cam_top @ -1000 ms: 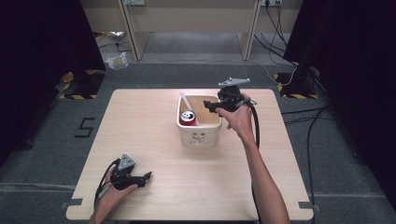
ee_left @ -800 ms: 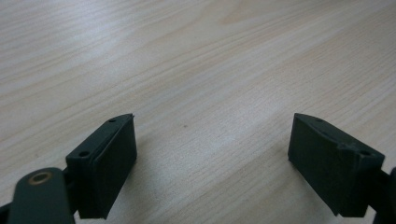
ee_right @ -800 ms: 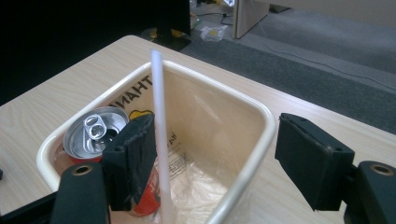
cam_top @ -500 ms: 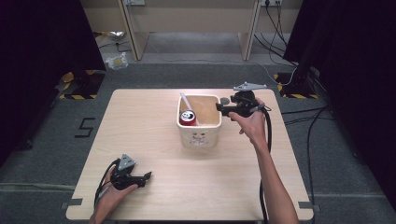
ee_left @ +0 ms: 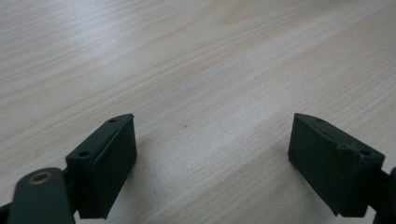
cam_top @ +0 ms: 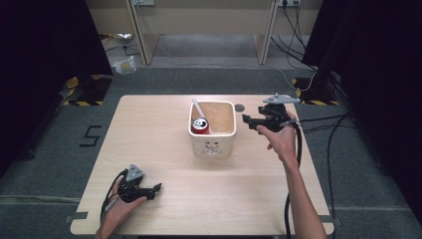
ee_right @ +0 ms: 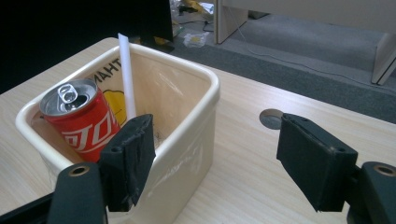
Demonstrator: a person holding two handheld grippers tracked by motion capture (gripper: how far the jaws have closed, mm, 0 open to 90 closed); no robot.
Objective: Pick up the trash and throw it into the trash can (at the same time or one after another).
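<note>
Right gripper (cam_top: 250, 122): we hold it above the table just right of the cream tub, jaws spread wide with nothing between them; in the right gripper view (ee_right: 212, 163) they frame the tub's near corner and bare tabletop.
Right hand (cam_top: 281, 139): it carries the gripper roughly level, jaws pointing left toward the tub.
Left gripper (cam_top: 155, 189): it rests low at the near left of the table, jaws also spread and empty; in the left gripper view (ee_left: 212, 168) only wood grain lies between them.
Nearer hand: the right one by far; the left is well apart from the tub.
Cream tub (cam_top: 212, 144): it stands upright near the table's middle, its right wall just beside our right jaws; seen from that gripper (ee_right: 187, 144) it lies ahead and to the left.
Red can (cam_top: 200, 125): it leans inside the tub at the left side, top tilted up, its long axis slanted, not upright (ee_right: 86, 119).
White straw (cam_top: 198, 109): it stands slanted against the tub's far left wall, just behind the can (ee_right: 127, 79).
Deciding relation: we judge the can lies beyond the tub's right wall, so the jaws would have to go over the rim.
Table (cam_top: 149, 124): a small round disc (cam_top: 240, 107) lies beside the tub's far right corner.
Hard to make out: the can's lower end and the straw's foot are hidden by the tub wall; the printing on the tub is only partly readable.
</note>
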